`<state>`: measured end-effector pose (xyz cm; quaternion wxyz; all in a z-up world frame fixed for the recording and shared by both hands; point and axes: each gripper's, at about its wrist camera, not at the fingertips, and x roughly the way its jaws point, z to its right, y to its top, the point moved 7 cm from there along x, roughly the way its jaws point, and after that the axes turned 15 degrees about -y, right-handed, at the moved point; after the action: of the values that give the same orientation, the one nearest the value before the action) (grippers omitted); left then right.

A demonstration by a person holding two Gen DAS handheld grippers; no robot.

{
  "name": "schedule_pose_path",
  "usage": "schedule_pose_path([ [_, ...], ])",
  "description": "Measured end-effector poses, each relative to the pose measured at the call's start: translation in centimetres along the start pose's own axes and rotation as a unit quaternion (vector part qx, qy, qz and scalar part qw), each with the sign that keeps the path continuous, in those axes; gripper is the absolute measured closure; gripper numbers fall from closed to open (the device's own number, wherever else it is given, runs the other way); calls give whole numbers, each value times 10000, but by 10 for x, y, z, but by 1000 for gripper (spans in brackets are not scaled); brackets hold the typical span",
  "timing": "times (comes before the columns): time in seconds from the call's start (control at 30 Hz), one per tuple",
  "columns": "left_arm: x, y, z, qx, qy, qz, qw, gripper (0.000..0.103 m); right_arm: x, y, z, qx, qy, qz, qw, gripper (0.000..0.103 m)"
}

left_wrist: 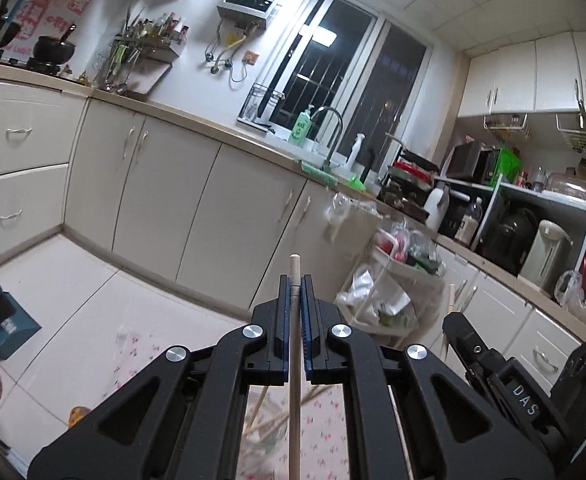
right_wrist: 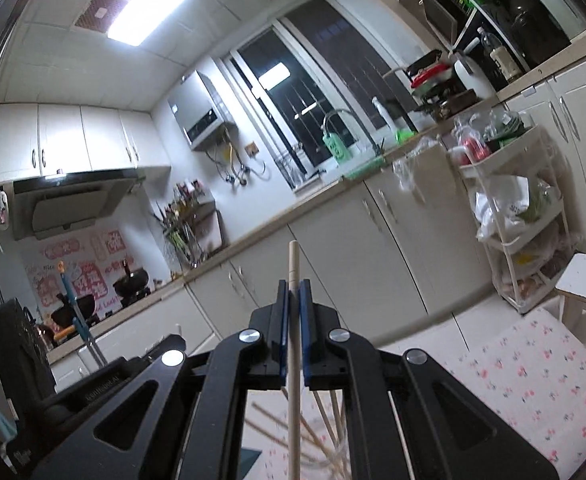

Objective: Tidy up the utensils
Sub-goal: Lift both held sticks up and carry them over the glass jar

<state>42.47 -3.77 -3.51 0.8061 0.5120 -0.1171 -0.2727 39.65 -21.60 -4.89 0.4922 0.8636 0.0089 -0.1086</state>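
left tongs [left_wrist: 295, 280]: clamped on a chopstick [left_wrist: 295, 270], pointing 12 o'clock
right tongs [right_wrist: 293, 286]: pinching another chopstick [right_wrist: 293, 260]
risk: thin sticks could swivel or slip out, I reckon

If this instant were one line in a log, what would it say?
left gripper: shut on chopstick | right gripper: shut on second chopstick | more sticks below, blurred

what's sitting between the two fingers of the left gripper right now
A single wooden chopstick sits clamped between the left gripper's blue fingers, its tip poking out past them. The left wrist view shows this.
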Motion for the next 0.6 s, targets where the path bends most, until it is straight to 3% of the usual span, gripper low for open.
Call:
schedule_pose_path([
  [0.23,35,12,-22,-129,138,346,9992,98,25,1,0,254,-43,192,9995,97],
  [0.6,53,14,-50,-84,392,838,9957,98,60,-16,-17,96,4,521,9986,97],
])
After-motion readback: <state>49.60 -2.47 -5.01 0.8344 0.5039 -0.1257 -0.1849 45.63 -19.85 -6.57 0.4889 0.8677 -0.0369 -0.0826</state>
